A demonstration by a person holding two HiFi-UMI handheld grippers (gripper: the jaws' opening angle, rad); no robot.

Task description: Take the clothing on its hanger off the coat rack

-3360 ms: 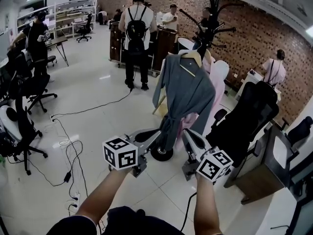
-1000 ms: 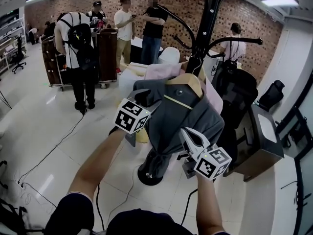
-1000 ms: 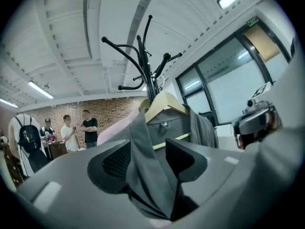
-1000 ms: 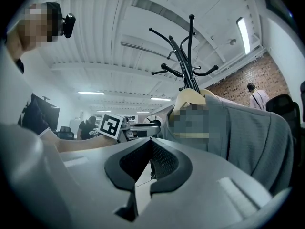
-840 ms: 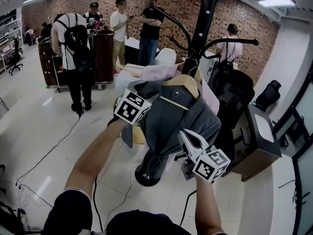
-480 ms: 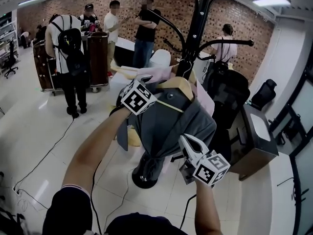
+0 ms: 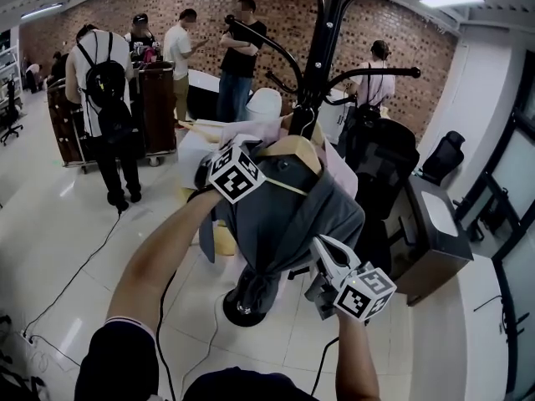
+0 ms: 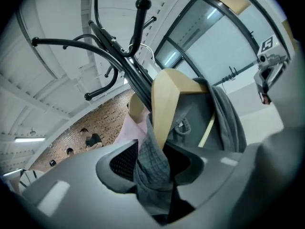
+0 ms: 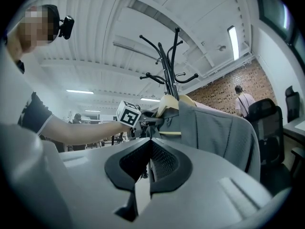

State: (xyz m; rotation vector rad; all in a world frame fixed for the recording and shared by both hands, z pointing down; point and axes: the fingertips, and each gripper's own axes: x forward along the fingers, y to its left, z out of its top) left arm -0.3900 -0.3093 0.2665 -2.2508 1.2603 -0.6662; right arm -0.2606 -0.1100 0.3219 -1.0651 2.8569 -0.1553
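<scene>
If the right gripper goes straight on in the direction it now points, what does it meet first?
Most likely the grey garment, at its shoulder on the wooden hanger, straight ahead of the right gripper; nothing shows in between, though depth is hard to judge.

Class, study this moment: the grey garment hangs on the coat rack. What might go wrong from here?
1. The left tongs, whose jaws have just been closing, pinch the grey garment at the shoulder of the wooden hanger. Lifting may slip the cloth off the hanger.
2. The hanger's hook sits among the arms of the coat rack, so a sideways pull may snag it.
3. The pink garment just behind may be dragged along.
</scene>
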